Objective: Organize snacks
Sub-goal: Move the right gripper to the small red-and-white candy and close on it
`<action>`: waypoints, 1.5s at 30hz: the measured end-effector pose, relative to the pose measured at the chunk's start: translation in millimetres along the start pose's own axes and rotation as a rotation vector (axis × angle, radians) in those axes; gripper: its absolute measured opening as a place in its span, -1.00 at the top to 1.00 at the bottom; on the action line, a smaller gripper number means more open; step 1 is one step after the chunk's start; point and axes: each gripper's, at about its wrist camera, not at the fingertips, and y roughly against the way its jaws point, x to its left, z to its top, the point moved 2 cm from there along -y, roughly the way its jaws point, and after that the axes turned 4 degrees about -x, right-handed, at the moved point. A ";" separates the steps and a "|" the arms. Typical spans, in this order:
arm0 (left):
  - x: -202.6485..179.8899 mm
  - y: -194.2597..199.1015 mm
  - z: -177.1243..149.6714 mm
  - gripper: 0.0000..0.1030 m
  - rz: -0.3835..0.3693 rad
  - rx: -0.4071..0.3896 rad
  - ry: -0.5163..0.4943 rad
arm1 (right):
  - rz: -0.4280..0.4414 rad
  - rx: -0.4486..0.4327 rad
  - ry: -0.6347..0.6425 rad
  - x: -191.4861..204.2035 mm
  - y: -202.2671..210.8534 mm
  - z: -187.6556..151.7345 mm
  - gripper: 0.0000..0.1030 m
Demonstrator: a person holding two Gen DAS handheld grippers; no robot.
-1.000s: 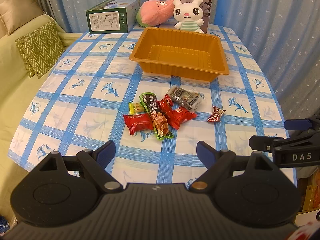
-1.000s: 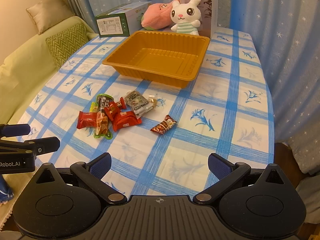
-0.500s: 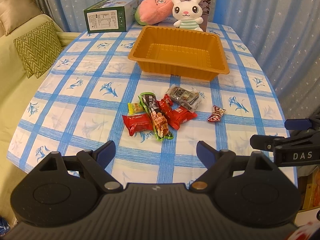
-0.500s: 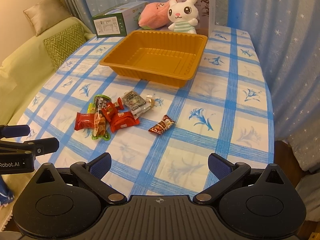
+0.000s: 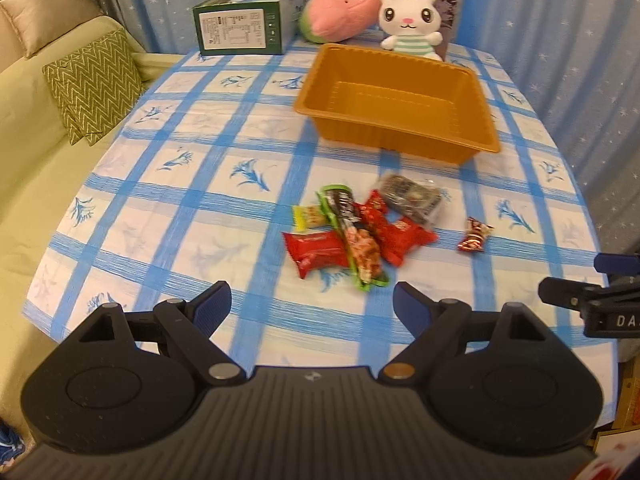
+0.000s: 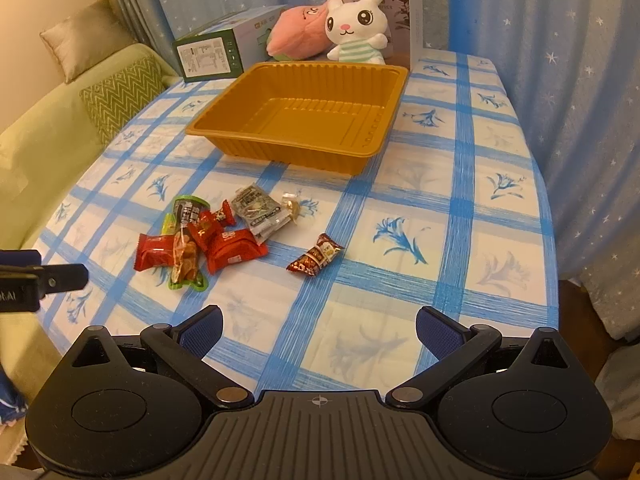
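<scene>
Setting: table (image 5: 192,208) under a blue-checked floral cloth, starred blue curtains behind.
Snacks: small pile of wrapped packets (image 5: 360,228) mid-table; one loose candy (image 6: 315,258) apart on its right.
Tray: orange tray (image 6: 280,148) empty, just beyond the pile.
Left gripper (image 5: 312,304): jaws wide apart, holding nothing, hovering short of the pile.
Right gripper (image 6: 318,326): likewise spread wide and empty, near the table's front edge.
Step in hand: probably the first pick. Take the isolated candy or an outer red packet (image 5: 316,252) first, pinching across the narrow width; overlapped packets may drag neighbours.
Surroundings: green box (image 5: 244,26), pink plush (image 5: 340,16), rabbit toy (image 6: 356,28) at the far edge; sofa with zigzag cushion (image 5: 94,84) to the left.
</scene>
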 end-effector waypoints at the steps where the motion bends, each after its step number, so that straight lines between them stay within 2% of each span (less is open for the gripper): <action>1: 1.9 -1.9 1.9 -0.69 -0.003 -0.001 0.000 | 0.002 -0.002 -0.003 -1.1 -2.5 -0.2 -0.99; 2: 4.4 -3.4 2.5 -0.69 -0.005 -0.003 -0.001 | 0.008 -0.006 -0.007 -2.5 -5.5 -0.4 -0.97; 4: 9.6 -6.8 4.1 -0.69 -0.009 -0.011 -0.006 | 0.016 -0.011 -0.013 -3.3 -11.2 -1.3 -0.80; 17: 25.0 -37.7 14.2 -0.56 -0.050 0.008 -0.051 | 0.006 -0.018 -0.091 -6.2 -50.1 1.7 -0.42; 28: 39.3 -64.1 28.3 -0.45 -0.065 0.023 -0.082 | 0.009 -0.013 -0.161 -3.6 -84.6 10.4 0.07; 38: 48.9 -83.9 33.6 -0.38 -0.084 0.045 -0.117 | -0.050 -0.017 -0.214 -3.7 -107.9 19.1 0.16; 45: 49.7 -93.8 39.9 -0.32 -0.103 0.039 -0.162 | -0.083 -0.006 -0.184 3.5 -119.5 19.8 0.37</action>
